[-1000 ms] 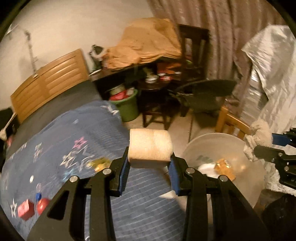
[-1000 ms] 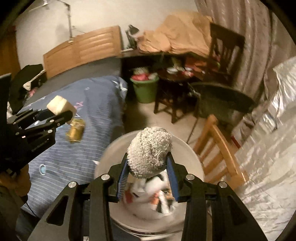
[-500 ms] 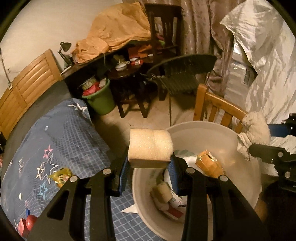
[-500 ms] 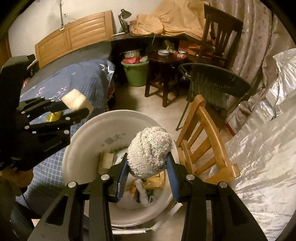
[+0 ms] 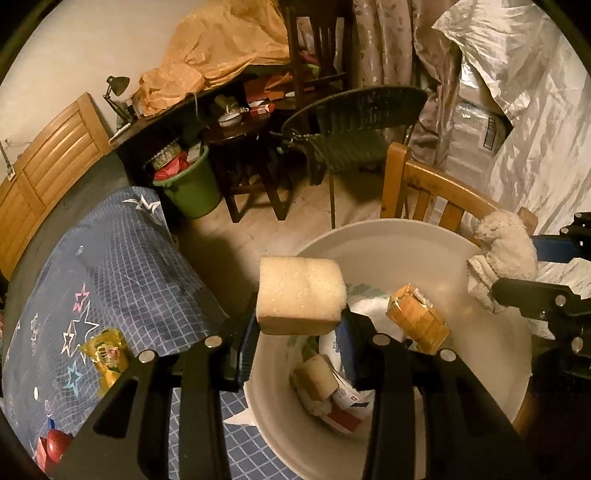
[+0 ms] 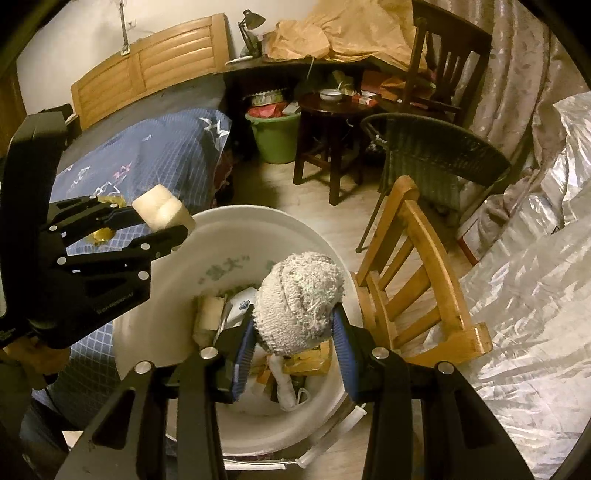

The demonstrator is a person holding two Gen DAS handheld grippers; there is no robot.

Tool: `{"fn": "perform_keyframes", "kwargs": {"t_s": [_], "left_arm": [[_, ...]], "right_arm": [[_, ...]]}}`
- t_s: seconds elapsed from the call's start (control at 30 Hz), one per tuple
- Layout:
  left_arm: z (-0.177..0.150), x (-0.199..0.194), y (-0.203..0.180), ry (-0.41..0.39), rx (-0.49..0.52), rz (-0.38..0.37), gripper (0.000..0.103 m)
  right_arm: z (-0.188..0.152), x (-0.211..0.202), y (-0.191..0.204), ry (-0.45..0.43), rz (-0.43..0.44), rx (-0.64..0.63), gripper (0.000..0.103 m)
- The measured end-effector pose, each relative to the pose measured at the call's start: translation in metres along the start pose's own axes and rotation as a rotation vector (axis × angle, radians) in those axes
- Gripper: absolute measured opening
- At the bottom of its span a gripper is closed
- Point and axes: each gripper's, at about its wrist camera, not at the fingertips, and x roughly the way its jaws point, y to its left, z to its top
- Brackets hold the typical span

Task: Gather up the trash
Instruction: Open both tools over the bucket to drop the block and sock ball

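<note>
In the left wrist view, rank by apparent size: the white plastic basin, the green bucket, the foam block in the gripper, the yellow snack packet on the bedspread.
1. White plastic basin
2. Foam block, though nearness to the camera inflates it
3. Green bucket, farther away, so its place against the block is unsure
4. Yellow snack packet

A lived-in home bedroom: a bed (image 6: 147, 158) with wooden headboard (image 6: 155, 62), cluttered desk (image 6: 295, 62), chairs (image 6: 413, 266).

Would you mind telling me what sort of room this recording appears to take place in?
Most likely a cluttered bedroom in a home. A bed with a blue star-patterned quilt and a slatted wooden headboard fills one side, and a desk lamp stands on a dark desk beside it, with a wooden chair nearby.
</note>
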Motion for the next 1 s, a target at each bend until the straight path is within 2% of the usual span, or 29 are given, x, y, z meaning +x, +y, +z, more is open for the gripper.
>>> {"fn": "perform_keyframes", "kwargs": {"t_s": [0.03,0.1,0.5,0.57,0.63,0.87,0.93,1.0], "left_arm": [[-0.001,0.001,0.000,0.007,0.002,-0.003,0.051],[-0.002,0.002,0.002,0.002,-0.010,0.010,0.070],[-0.006,-0.001,0.006,-0.001,-0.026,0.009,0.071],[-0.010,-0.008,0.007,-0.018,-0.042,0.018,0.074],[-0.015,-0.017,0.008,-0.045,-0.062,0.026,0.079],[-0.041,-0.053,0.008,-0.141,-0.090,0.052,0.088],[-0.049,-0.063,0.007,-0.174,-0.094,0.067,0.093],[-0.058,-0.074,0.006,-0.214,-0.093,0.077,0.095]], "right_arm": [[0.000,0.002,0.000,0.006,-0.001,-0.003,0.052],[-0.001,0.003,-0.002,0.000,-0.014,0.001,0.055],[-0.012,0.004,-0.012,-0.003,-0.034,0.040,0.056],[-0.017,-0.002,-0.014,-0.024,-0.041,0.058,0.061],[-0.024,-0.013,-0.015,-0.072,-0.054,0.084,0.075],[-0.067,-0.054,-0.024,-0.243,-0.075,0.219,0.089],[-0.085,-0.068,-0.024,-0.300,-0.079,0.248,0.096],[-0.101,-0.080,-0.023,-0.346,-0.081,0.273,0.098]]}}
